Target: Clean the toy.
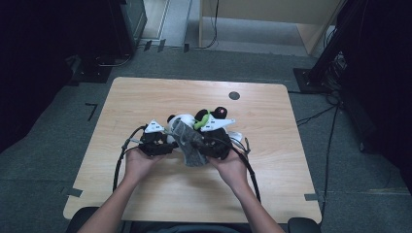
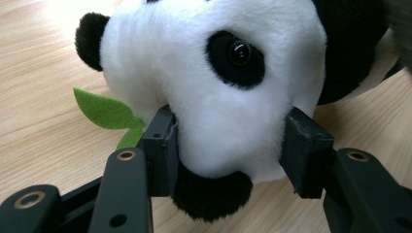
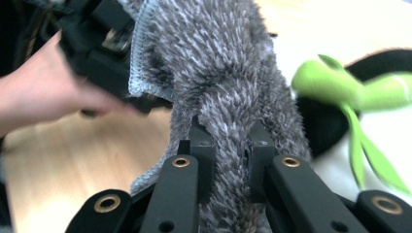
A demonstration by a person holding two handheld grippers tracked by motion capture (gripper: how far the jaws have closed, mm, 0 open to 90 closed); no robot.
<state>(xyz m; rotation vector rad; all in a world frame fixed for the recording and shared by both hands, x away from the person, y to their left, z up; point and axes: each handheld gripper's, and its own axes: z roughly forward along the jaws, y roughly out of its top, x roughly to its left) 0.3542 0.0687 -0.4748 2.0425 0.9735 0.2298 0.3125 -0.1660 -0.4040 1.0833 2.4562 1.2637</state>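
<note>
Left gripper view: the left gripper (image 2: pixel 228 141) is clamping the plush panda (image 2: pixel 214 82) by its muzzle — the right gripper (image 3: pixel 227 145) is pinching a grey towel (image 3: pixel 218 73) over the wooden table (image 1: pixel 145 97).

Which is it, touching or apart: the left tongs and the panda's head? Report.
Touching. The left gripper view shows both jaws of the left tongs pressed into the white fur of the panda, denting its muzzle on each side.
</note>
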